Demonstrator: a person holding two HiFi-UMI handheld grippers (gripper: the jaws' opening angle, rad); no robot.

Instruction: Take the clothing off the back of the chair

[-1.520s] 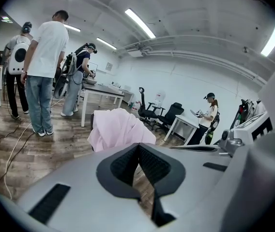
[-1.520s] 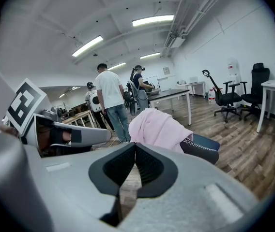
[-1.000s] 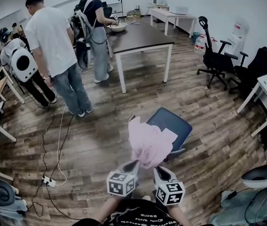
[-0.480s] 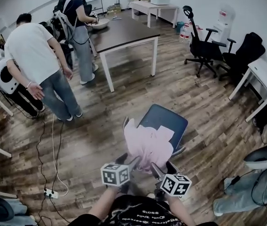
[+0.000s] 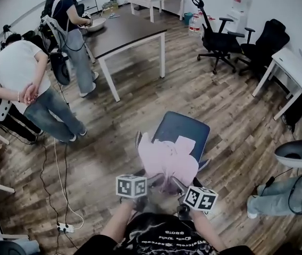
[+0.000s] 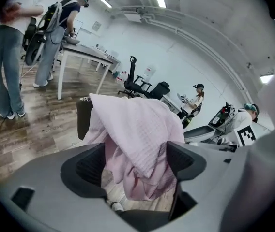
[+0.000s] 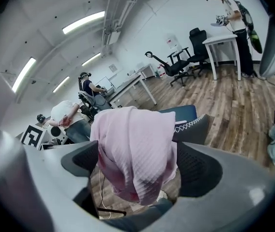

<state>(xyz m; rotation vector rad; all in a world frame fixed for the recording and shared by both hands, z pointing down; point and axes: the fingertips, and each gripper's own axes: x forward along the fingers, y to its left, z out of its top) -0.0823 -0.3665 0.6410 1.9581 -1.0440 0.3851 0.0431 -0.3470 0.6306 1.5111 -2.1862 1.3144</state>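
A pink waffle-knit garment [image 5: 167,161] hangs over the back of a chair with a dark blue seat [image 5: 183,130], just in front of me. In the left gripper view the garment [image 6: 132,129] droops between the wide jaws, and the chair's dark back [image 6: 83,117] shows at its left. My left gripper [image 5: 153,180] and right gripper [image 5: 176,184] sit low at the garment's near side, both open. Their jaws have just been opening, and the pads stand clear of the cloth. The right gripper view shows the same cloth [image 7: 135,149] with the chair back [image 7: 193,127] behind it.
Two people [image 5: 21,84] stand at the left and a third by the dark table [image 5: 124,33]. Black office chairs [image 5: 217,39] and a white desk [image 5: 292,70] are at the back right. A cable and power strip [image 5: 65,227] lie on the floor to the left. Someone's legs [image 5: 278,195] are at the right.
Both grippers, shut on the garment's lower edge a second ago, have opened and let it go. Both have sunk a little. The person in white has moved left.
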